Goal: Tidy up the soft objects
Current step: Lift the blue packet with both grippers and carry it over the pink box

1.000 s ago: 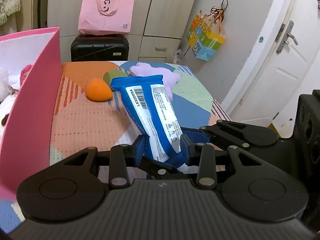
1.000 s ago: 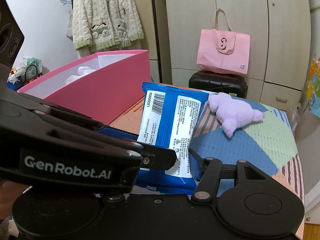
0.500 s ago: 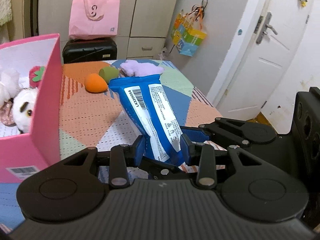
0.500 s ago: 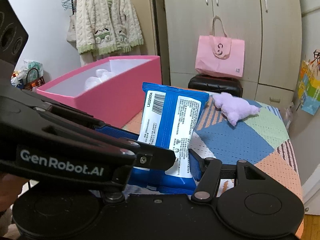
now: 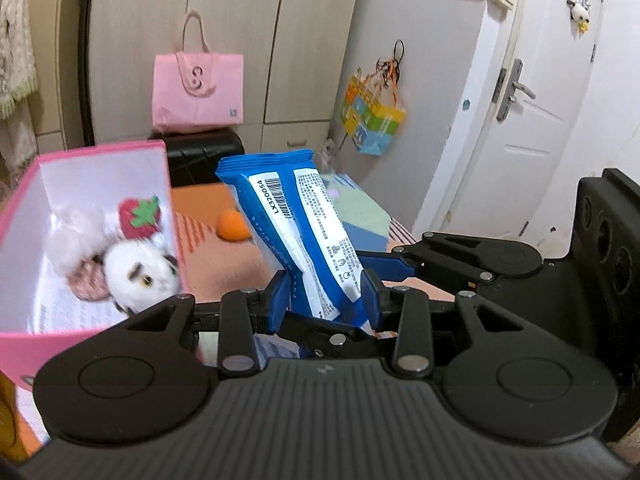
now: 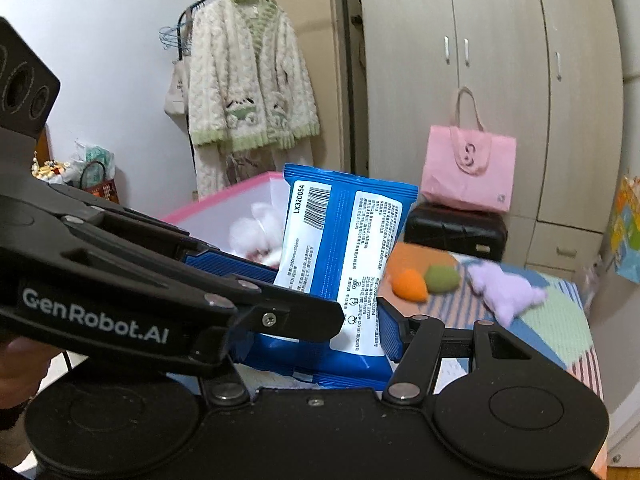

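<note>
A blue wipes pack [image 5: 296, 220] with a white label stands upright, raised above the patchwork bedspread [image 5: 224, 264]. My left gripper [image 5: 324, 300] is shut on its lower end. My right gripper [image 6: 320, 344] is shut on the same pack [image 6: 344, 248], and its arm reaches in from the right in the left wrist view. The pink box [image 5: 172, 200] lies close on the left and holds a white plush [image 5: 140, 272] and a strawberry plush [image 5: 140, 216]. An orange soft piece [image 6: 408, 286], a green one [image 6: 442, 278] and a purple plush [image 6: 500, 290] lie on the bedspread beyond.
A pink tote bag [image 6: 468, 176] rests on a black suitcase [image 6: 456, 232] in front of the wardrobe. A cream cardigan [image 6: 248, 92] hangs at the left. A white door [image 5: 532, 120] and a colourful hanging bag [image 5: 372, 120] stand to the right.
Both grippers have risen with the pack and shifted towards the pink box. The box's inside with its plush toys now shows in the left wrist view.
</note>
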Demonstrator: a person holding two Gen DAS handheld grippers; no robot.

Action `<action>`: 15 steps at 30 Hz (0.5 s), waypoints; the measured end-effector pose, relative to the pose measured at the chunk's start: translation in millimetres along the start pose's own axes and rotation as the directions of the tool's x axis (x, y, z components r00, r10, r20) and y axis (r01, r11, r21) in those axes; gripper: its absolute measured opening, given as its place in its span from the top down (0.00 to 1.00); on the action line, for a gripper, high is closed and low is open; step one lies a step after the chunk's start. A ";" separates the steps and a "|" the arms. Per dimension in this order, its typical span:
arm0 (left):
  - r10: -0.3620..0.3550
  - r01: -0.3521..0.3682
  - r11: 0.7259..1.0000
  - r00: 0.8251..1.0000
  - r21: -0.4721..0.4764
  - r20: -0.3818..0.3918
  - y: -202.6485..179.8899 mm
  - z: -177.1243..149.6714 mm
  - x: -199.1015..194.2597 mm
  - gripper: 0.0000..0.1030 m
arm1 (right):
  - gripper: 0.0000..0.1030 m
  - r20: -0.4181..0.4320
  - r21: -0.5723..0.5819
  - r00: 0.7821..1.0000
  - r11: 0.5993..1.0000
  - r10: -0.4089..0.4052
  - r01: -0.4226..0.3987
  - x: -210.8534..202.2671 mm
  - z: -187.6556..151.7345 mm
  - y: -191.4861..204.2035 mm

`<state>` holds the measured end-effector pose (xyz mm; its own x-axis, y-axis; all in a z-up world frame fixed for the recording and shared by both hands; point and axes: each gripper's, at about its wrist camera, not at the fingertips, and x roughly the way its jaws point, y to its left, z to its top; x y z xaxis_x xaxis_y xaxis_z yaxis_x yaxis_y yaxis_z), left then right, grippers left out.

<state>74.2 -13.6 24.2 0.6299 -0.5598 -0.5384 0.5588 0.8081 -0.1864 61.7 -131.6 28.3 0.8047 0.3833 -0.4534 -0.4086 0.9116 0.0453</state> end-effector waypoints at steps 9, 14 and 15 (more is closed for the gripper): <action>0.066 -0.064 0.997 0.995 -0.033 0.070 36.5 24.4 -28.9 0.64 | 0.35 0.032 -0.033 0.996 0.996 0.086 -0.085 31.9 46.0 21.8; 0.074 -0.068 0.995 0.993 -0.076 0.090 68.6 35.3 -36.5 0.60 | 0.34 0.020 -0.017 0.987 0.987 0.162 -0.161 61.2 66.0 28.3; 0.076 -0.068 0.994 0.992 -0.085 0.099 75.7 36.7 -38.3 0.60 | 0.34 0.017 -0.008 0.984 0.984 0.176 -0.176 68.2 69.2 29.0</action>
<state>112.2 62.2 60.9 0.7208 -0.5121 -0.4671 0.4673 0.8567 -0.2183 134.5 -68.7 60.3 0.7271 0.5403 -0.4235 -0.5473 0.8286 0.1176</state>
